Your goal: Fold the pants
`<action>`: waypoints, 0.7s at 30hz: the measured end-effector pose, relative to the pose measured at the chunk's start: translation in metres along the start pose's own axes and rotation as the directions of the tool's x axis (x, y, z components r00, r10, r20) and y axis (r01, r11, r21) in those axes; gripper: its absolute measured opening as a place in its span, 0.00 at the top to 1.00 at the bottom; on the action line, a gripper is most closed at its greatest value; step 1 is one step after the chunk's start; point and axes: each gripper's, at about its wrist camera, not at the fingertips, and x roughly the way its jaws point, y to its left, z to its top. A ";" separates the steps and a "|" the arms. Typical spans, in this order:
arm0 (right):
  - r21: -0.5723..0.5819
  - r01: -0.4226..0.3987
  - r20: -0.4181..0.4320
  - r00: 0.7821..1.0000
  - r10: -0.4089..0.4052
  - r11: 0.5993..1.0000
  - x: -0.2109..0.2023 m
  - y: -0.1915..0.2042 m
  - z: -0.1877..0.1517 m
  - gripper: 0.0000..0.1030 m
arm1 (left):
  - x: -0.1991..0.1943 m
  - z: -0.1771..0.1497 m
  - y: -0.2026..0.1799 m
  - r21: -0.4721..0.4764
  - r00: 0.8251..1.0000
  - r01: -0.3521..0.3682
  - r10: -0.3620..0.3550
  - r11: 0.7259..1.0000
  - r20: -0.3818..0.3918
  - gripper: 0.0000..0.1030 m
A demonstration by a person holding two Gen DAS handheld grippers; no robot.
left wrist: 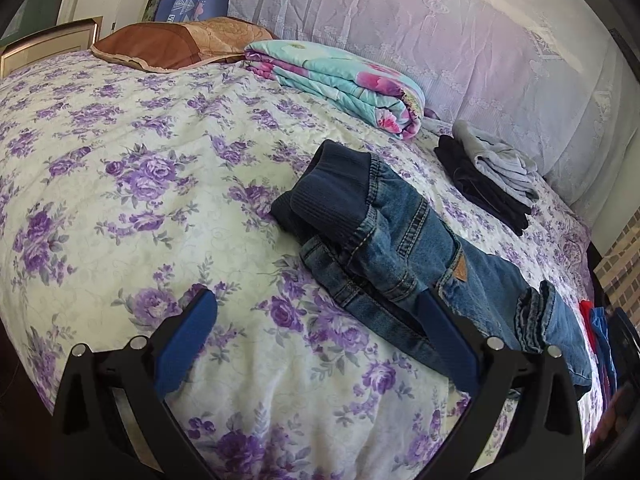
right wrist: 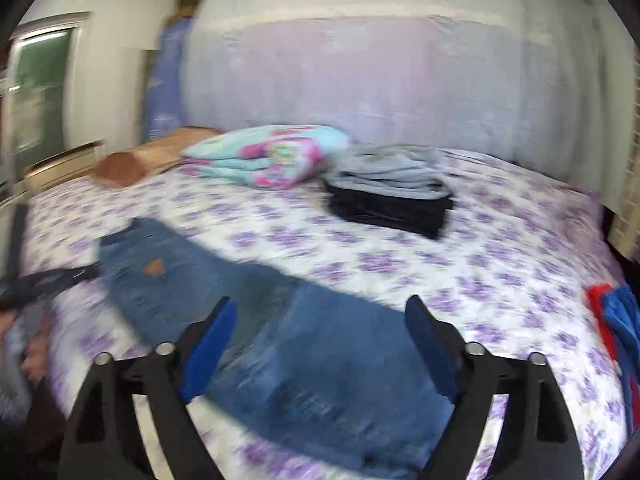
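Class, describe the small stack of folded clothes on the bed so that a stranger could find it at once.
Start at the bed with the purple-flowered cover and look to its far side by the lace-draped wall. Beside the turquoise-and-pink quilt sits the stack: pale grey on dark navy, flat and neat, unlike the rumpled jeans.

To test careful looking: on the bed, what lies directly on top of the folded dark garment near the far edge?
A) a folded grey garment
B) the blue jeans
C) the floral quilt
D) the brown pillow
A: the folded grey garment lies on the folded dark garment, while the floral quilt sits beside them and the blue jeans lie nearer, apart from the pile.
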 end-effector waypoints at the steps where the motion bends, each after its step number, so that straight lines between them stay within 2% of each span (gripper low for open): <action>1: -0.006 -0.004 -0.021 1.000 0.004 1.000 0.012 0.002 0.000 0.14 | 0.000 0.000 0.001 -0.003 1.000 0.002 -0.002 1.000 0.001 0.04; 4: -0.070 0.039 -0.138 0.989 -0.049 0.997 0.062 0.019 -0.012 0.13 | 0.004 -0.002 0.002 -0.001 1.000 -0.001 0.001 1.000 0.001 0.04; 5: -0.120 0.041 -0.242 0.968 -0.070 0.992 0.090 0.027 -0.023 0.09 | 0.005 -0.002 0.002 0.001 1.000 -0.003 0.003 1.000 0.002 0.04; 6: -0.105 0.018 -0.267 0.963 -0.046 0.994 0.102 0.027 -0.029 0.05 | 0.006 -0.003 0.001 0.006 1.000 -0.003 0.003 1.000 0.003 0.04; 8: -0.048 -0.011 -0.289 0.957 -0.004 0.999 0.104 0.019 -0.024 0.03 | 0.006 -0.004 0.001 0.017 1.000 -0.009 0.009 1.000 0.008 0.04; 10: -0.059 -0.007 -0.266 0.964 -0.009 0.998 0.094 0.019 -0.023 0.04 | 0.007 -0.004 0.001 0.019 1.000 -0.007 0.007 1.000 0.009 0.04; 12: -0.050 0.008 -0.176 0.984 -0.016 0.999 0.064 0.021 -0.021 0.04 | 0.008 -0.003 0.002 0.015 1.000 0.000 0.000 1.000 0.006 0.04; 14: -0.056 -0.011 -0.120 0.993 0.004 0.998 0.037 0.021 -0.023 0.04 | 0.008 -0.002 0.003 0.016 1.000 0.003 -0.003 1.000 0.000 0.04; 16: -0.099 0.021 -0.152 0.988 -0.036 0.995 0.032 0.024 -0.034 0.04 | 0.008 0.000 0.004 0.010 1.000 0.012 -0.011 1.000 -0.011 0.04; 18: -0.165 0.021 -0.238 0.969 -0.061 0.986 0.048 0.027 -0.053 0.04 | 0.009 0.003 0.006 -0.003 0.999 0.025 -0.025 1.000 -0.023 0.04; 19: -0.154 0.017 -0.200 0.979 -0.048 0.988 0.045 0.025 -0.058 0.04 | 0.009 0.005 0.007 -0.015 0.999 0.035 -0.035 0.999 -0.036 0.04; 21: -0.115 -0.002 -0.210 0.977 -0.023 0.993 0.045 0.020 -0.055 0.04 | 0.011 0.010 0.008 -0.031 0.997 0.047 -0.049 0.998 -0.058 0.04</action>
